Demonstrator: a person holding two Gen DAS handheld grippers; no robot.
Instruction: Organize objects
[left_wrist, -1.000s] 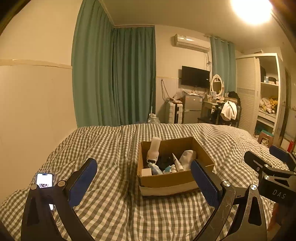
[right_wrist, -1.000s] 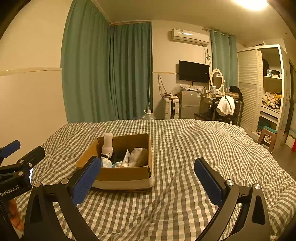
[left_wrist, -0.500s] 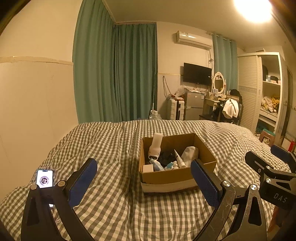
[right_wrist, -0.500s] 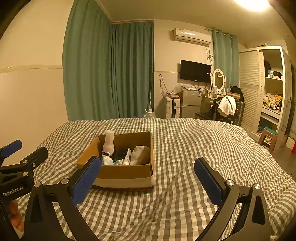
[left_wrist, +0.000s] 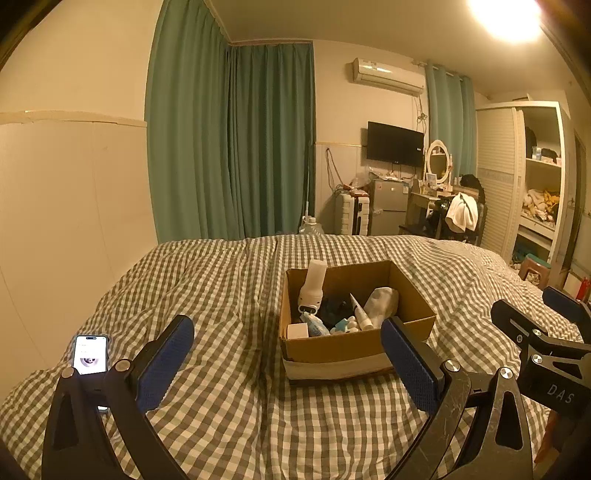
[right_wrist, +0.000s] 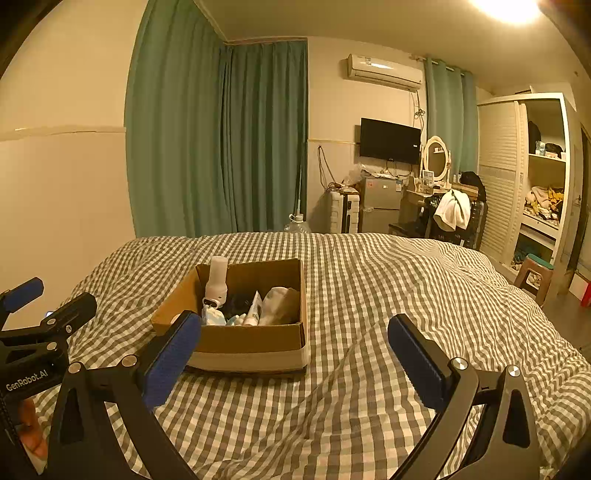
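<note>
On the left gripper (right_wrist: 22, 302), lettering reads "GenRobot.AI".

I see a small lit phone (left_wrist: 90, 355) lying on the grey checked bed cover (left_wrist: 229, 295), and long green curtains (left_wrist: 229, 147) behind.

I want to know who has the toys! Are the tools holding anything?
No. The left tool and right tool are both open and empty; everything sits in the cardboard box.
</note>
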